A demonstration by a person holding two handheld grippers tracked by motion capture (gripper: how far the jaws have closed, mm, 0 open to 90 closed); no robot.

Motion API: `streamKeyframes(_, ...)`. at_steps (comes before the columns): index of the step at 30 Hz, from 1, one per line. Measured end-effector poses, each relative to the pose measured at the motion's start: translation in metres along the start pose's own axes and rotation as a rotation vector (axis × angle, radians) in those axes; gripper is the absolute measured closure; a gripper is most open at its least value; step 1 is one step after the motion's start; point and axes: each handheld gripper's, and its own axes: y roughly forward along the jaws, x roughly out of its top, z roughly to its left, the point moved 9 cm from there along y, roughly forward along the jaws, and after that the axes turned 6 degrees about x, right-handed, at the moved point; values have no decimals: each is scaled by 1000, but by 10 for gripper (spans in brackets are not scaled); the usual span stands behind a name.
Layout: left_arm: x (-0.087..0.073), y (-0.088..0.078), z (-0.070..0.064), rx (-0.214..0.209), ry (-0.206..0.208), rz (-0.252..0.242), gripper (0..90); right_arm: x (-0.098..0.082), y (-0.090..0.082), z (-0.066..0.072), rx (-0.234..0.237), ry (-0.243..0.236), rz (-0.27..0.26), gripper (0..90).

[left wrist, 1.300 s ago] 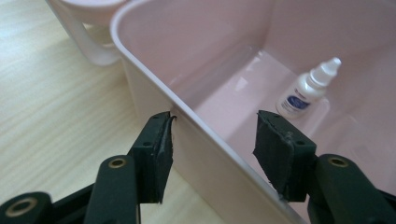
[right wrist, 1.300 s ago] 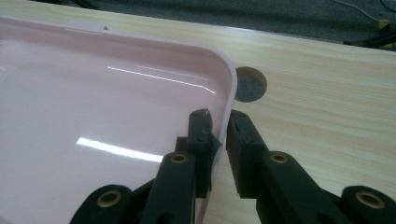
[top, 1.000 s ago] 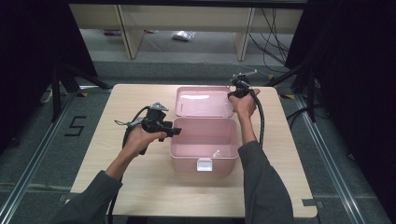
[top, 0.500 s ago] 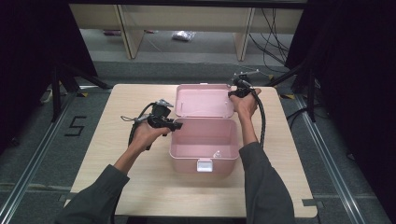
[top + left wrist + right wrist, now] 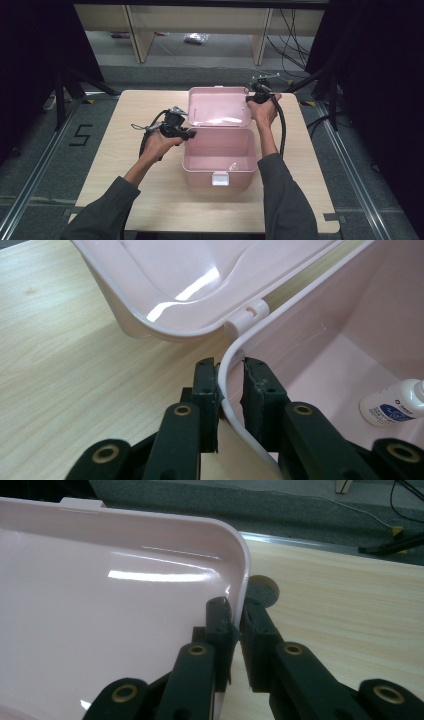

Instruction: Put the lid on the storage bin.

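Dark curtains flanked a grey floor [image 5: 45, 165] with pale shelving [image 5: 200, 25] at the frame's top. The light wooden table [image 5: 125, 115] filled the centre, carrying the open pink box [image 5: 220, 160]. The left claw [image 5: 189, 134], jaws just closed, clamped the box's rim; the right claw [image 5: 248, 98] gripped the lid [image 5: 218, 106].

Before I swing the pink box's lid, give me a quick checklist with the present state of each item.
1. Left tongs on the box rim, jaws just closed: ok.
2. Right tongs clamped on the lid edge: ok.
3. Hinge seated: ok.
4. Bottle lying low inside, below the rim: ok.
5. Front latch free to engage: cannot tell.
6. Box well on the table: ok.
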Motion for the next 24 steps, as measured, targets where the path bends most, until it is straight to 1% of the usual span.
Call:
streamKeyframes(3, 0, 0, 0, 3, 0, -2, 765, 1, -2, 0, 2, -5, -12, 841)
streamKeyframes(4, 0, 0, 0, 4, 0, -2, 765, 2, -3, 2, 6, 24, -11, 842)
streamKeyframes(5, 1, 1, 0, 6, 2, -2, 765, 1, -5, 4, 2, 37, -12, 843)
streamKeyframes(6, 1, 1, 0, 5, 2, -1, 765, 3, -6, 1, -2, 7, -21, 844)
streamKeyframes(7, 1, 1, 0, 6, -1, -2, 765, 4, -7, 0, -2, -14, -36, 845)
streamKeyframes(9, 2, 2, -1, 7, -5, -6, 765, 5, -11, 3, 1, 16, -39, 847)
streamKeyframes(10, 2, 2, -1, 8, -2, -7, 765, 7, -13, 1, -7, -4, -46, 848)
streamKeyframes(11, 2, 2, -2, 1, -2, -7, 765, 8, -15, 2, -5, 4, -60, 849)
streamKeyframes(13, 3, 3, -1, 10, -2, -7, 766, 9, -19, 2, -14, 13, -63, 851)
streamKeyframes(14, 3, 3, -2, 11, -2, -7, 765, 11, -21, 3, 1, 3, -77, 853)
streamKeyframes(15, 3, 3, -2, 11, -3, -8, 766, 12, -24, 3, 0, -6, -76, 853)
streamKeyframes(18, 3, 3, -1, 11, -6, -11, 765, 15, -32, 5, 5, -21, -95, 855)
streamKeyframes(19, 3, 3, -1, 13, -4, -12, 765, 15, -33, 6, 11, -22, -101, 856)
streamKeyframes(20, 3, 3, -2, 12, -3, -13, 766, 16, -36, 7, 4, -17, -107, 856)
streamKeyframes(22, 3, 3, -1, 15, -11, -17, 765, 18, -40, 8, 16, -33, -122, 859)
streamKeyframes(23, 3, 3, -1, 13, -7, -10, 765, 18, -43, 10, 14, -22, -131, 859)
streamKeyframes(24, 3, 3, -1, 14, -8, -9, 765, 18, -45, 10, 19, -40, -131, 860)
